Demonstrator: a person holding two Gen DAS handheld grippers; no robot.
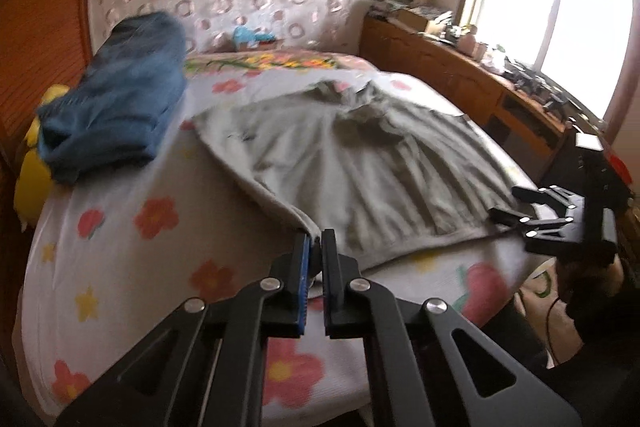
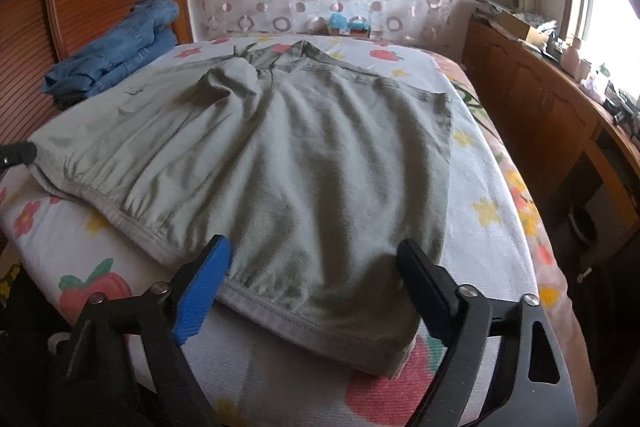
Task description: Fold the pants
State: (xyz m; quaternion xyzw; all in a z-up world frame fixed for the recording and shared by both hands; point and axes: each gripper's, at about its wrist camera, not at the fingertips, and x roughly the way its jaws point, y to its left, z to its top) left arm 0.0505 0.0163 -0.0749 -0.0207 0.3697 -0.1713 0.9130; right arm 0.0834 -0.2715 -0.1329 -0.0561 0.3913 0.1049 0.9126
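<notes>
While my left gripper [image 1: 314,247] is clenched on the near corner of the grey pants [image 1: 360,163], my right gripper [image 2: 316,263] stands released, its fingers straddling the other waistband corner. They lie spread across the flowered bed [image 2: 480,187], with folded jeans [image 2: 116,47] beyond at the headboard.

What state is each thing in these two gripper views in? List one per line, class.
Grey pants: spread flat on the bed, wrinkled, one waistband corner pinched.
Left gripper: shut on that corner.
Right gripper: open, straddling the waistband's other end.
Blue jeans: folded, piled beside the pants.
Bed: covered by a floral sheet.
</notes>
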